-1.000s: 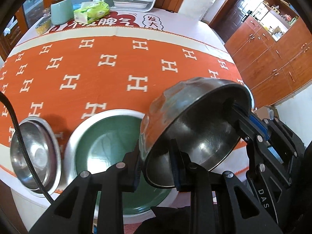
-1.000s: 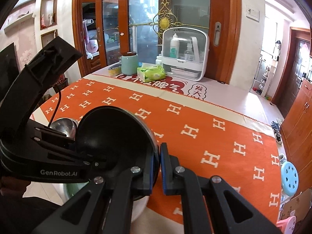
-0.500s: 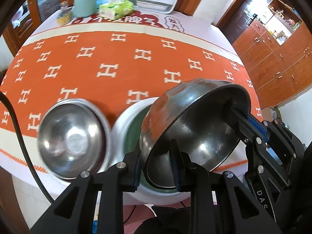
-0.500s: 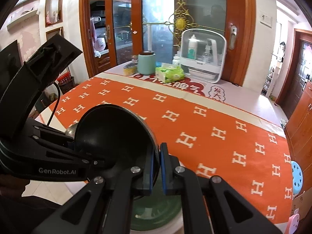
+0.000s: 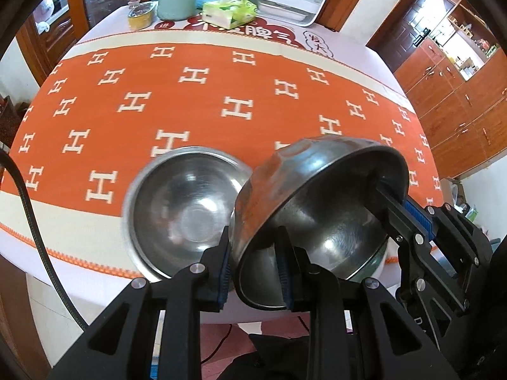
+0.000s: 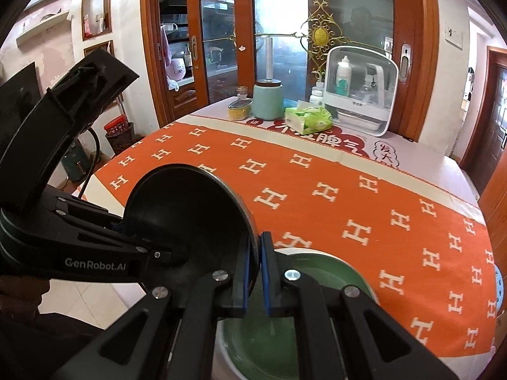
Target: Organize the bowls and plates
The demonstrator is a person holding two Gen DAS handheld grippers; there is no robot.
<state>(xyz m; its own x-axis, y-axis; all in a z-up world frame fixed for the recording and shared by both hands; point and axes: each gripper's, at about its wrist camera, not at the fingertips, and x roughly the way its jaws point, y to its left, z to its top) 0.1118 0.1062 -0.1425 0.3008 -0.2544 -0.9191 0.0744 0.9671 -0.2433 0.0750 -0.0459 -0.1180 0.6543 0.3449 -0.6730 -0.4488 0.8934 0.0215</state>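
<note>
The surface (image 5: pixel 196 63), under its orange cloth, carries everything; take the green plate (image 6: pixel 317 332) at its near edge as your landmark. That plate lies flat and empty, and in the left view it is almost wholly hidden behind what you carry. Just to its left a steel bowl (image 5: pixel 183 209) rests upright on the cloth, also by the near edge, with nothing in it.

A second steel bowl, the held bowl (image 5: pixel 317 209), hangs tilted above the plate and partly over the resting bowl's rim, mouth turned toward you. Both tools grip it: your left tool (image 5: pixel 253 266) is clenched on the near rim, one pad inside and one outside, and your right tool (image 6: pixel 254 272) is pinched tight on the opposite rim, so the bowl is carried between them.

You appear to be mid-carry, bringing this bowl to nest in the resting one. The next move calls for centring it over that bowl, levelling it until its mouth faces up, lowering it in, and only then releasing both tools together so it does not tip.
</note>
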